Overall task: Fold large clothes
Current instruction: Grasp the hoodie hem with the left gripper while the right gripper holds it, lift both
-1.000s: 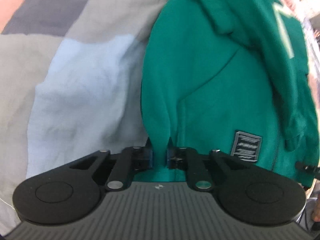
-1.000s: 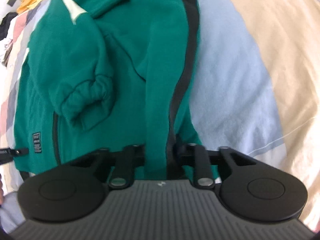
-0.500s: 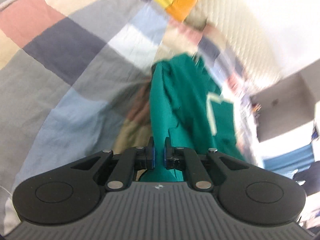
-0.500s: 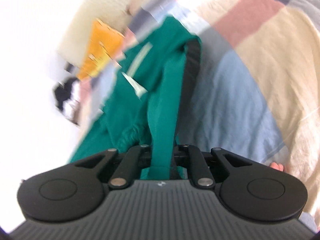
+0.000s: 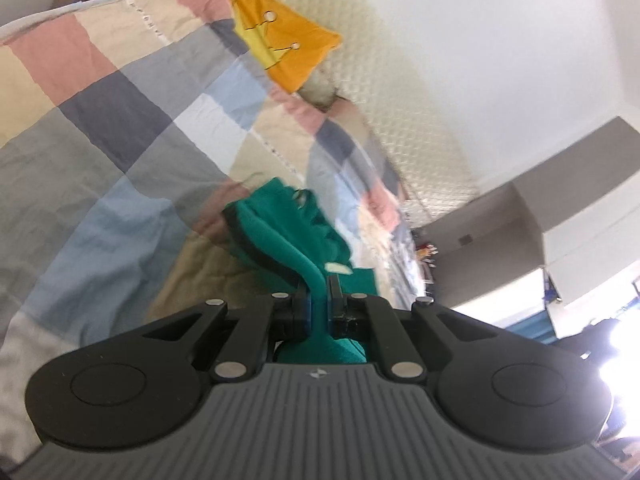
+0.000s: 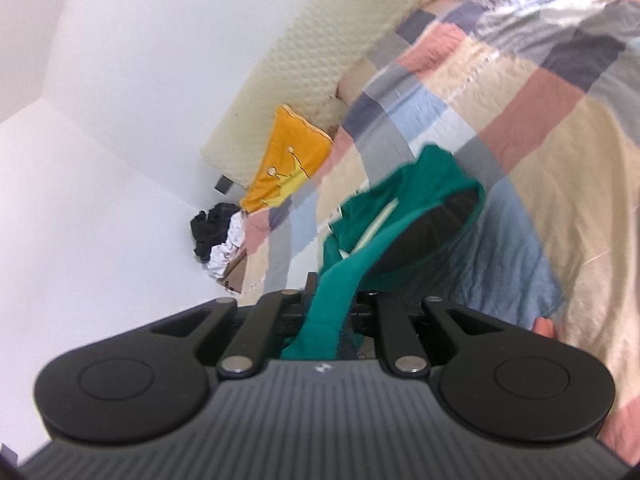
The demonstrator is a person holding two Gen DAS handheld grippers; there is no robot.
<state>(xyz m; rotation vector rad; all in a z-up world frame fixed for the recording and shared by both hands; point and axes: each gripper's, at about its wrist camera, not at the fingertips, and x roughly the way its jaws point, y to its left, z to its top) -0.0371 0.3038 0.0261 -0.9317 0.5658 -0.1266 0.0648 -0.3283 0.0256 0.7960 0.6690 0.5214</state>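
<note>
Between the fingers of your left gripper (image 5: pixel 319 300) sits a fold of the green fleece jacket (image 5: pixel 280 236), and the two black pads are pinched tight on it, with only the thickness of the cloth between them. From that pinch the jacket runs away from you and hangs in a bunched mass above the patchwork quilt of pink, beige, grey and blue squares (image 5: pixel 120 168) that covers the bed. A pale stripe on the fleece shows just past the fingers.

Your right gripper (image 6: pixel 334 304) does the same on its side: its fingers are closed hard on a band of the same green fleece jacket (image 6: pixel 404 216), which rises from the pinch and opens into a dark-lined hollow, a hood or sleeve end, you cannot tell which. The jacket hangs over the patchwork quilt (image 6: pixel 540 128) here too.

Farther off, an orange and yellow cushion (image 5: pixel 284 48) leans where the bed meets the cream quilted headboard (image 5: pixel 408 112). In the right view that cushion (image 6: pixel 290 164) stands beside a small heap of black and white clothes (image 6: pixel 218 236) near the white wall.
</note>
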